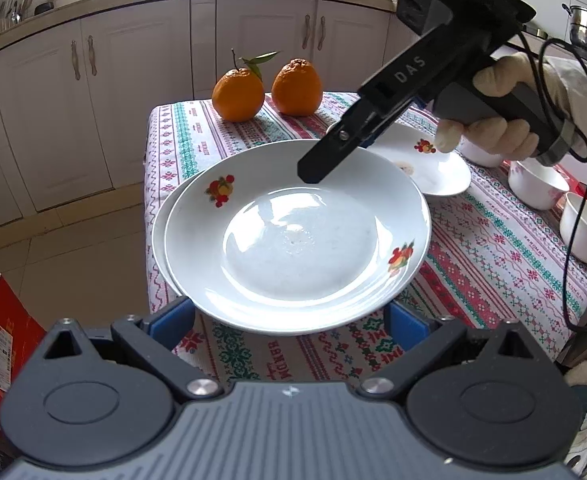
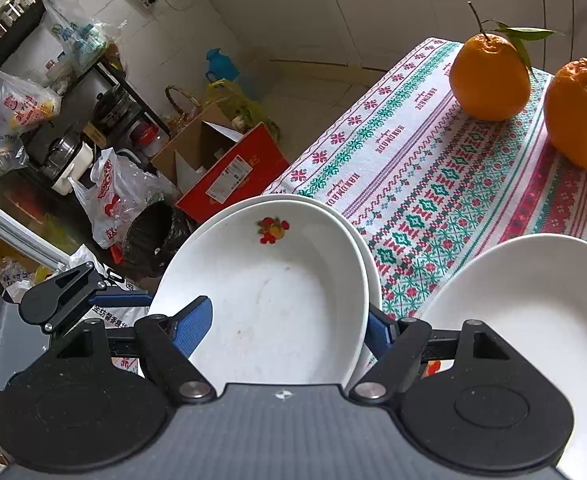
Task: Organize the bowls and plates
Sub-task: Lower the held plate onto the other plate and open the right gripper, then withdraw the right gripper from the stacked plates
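Two plates (image 1: 293, 240) sit stacked at the bench's (image 1: 493, 248) near-left corner. Both grippers' fingers stand released, astride the stack's rims. Next, I'd guess, a third plate (image 1: 433, 172) beside the stack gets added.

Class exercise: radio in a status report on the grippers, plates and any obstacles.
Both grippers open, left gripper and right gripper flanking top plate, stacked on second plate. Third plate beside. Nothing blocking.
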The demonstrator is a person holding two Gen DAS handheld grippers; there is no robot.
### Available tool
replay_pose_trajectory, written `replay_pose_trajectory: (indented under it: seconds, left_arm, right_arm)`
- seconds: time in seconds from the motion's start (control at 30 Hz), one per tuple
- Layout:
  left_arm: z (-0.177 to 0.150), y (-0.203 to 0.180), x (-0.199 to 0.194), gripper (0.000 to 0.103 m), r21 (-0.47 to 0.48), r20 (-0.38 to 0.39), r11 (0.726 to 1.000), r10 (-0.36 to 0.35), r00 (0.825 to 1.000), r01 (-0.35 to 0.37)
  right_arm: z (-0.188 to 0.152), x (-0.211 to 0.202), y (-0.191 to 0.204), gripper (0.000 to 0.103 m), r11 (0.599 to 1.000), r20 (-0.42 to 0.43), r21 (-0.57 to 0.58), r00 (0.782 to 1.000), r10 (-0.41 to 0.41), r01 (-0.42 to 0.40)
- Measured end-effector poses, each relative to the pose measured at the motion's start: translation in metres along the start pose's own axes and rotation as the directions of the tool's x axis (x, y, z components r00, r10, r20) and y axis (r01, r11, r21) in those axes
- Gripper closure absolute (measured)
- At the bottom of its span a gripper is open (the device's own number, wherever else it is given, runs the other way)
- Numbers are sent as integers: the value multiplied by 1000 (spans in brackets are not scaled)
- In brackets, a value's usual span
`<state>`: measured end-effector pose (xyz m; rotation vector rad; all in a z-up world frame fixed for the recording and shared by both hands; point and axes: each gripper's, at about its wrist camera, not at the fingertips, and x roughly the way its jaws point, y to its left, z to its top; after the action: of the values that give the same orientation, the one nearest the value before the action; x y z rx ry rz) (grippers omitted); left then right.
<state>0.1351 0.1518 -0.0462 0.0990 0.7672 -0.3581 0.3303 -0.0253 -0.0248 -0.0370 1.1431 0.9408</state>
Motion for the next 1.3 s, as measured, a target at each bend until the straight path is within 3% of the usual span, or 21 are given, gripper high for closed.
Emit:
replay_pose_trajectory:
  seconds: [0.97, 1.13, 1.3]
  left_arm:
    - [0, 0, -6, 3, -21, 33, 999, 28, 999, -27]
    - [1, -7, -12, 3, -9, 49, 999, 38, 998, -38]
    - [0, -22, -23, 2, 7, 80, 999, 46, 996, -47]
  right_arm:
    - [-33, -13, 25, 20, 988, 35, 21, 987, -155, 154]
    - [-41, -29, 36, 13, 986, 86, 4, 982, -167, 167]
    - [-61, -51, 52, 3, 972, 164, -14, 960, -228, 233]
